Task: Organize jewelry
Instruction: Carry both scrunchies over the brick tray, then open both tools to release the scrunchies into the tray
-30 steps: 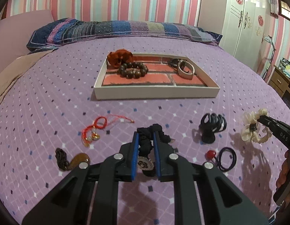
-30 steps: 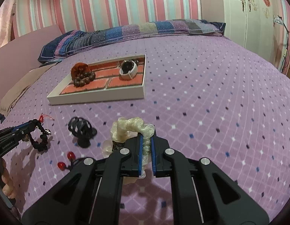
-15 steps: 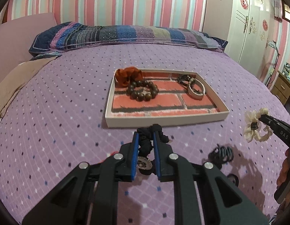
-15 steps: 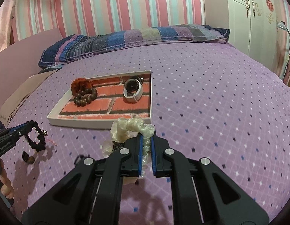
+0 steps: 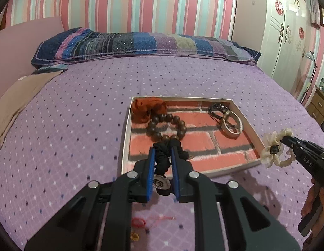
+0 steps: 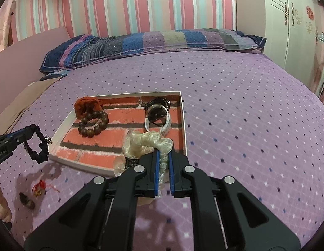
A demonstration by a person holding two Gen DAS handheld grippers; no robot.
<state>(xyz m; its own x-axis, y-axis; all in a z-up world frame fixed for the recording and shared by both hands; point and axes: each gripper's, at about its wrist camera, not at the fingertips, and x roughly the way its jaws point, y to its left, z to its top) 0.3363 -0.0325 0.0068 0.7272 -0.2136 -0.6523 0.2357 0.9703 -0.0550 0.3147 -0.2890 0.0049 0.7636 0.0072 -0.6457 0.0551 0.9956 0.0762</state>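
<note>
My left gripper (image 5: 163, 153) is shut on a black scrunchie (image 5: 162, 159) with a round metal charm, held in the air over the near edge of the white tray (image 5: 125, 138). My right gripper (image 6: 163, 156) is shut on a cream scrunchie (image 6: 145, 141) at the tray's near right corner (image 6: 184, 125). The tray has a brick-pattern floor and holds an orange scrunchie (image 5: 148, 107), a brown bead bracelet (image 5: 167, 128), a white bangle (image 5: 231, 126) and dark cords. In each wrist view the other gripper appears at the side with its scrunchie: cream (image 5: 275, 150), black (image 6: 37, 144).
The tray lies on a purple dotted bedspread (image 5: 74, 125). A red cord charm (image 6: 39, 188) and a brown pendant (image 6: 26, 199) lie on the bed nearer than the tray. A striped pillow (image 5: 141, 44) is at the head, a white wardrobe (image 5: 287, 33) to the right.
Both grippers have moved forward toward the tray and risen, each carrying its scrunchie. The black claw clip and hair ties on the bed have dropped out of view.
</note>
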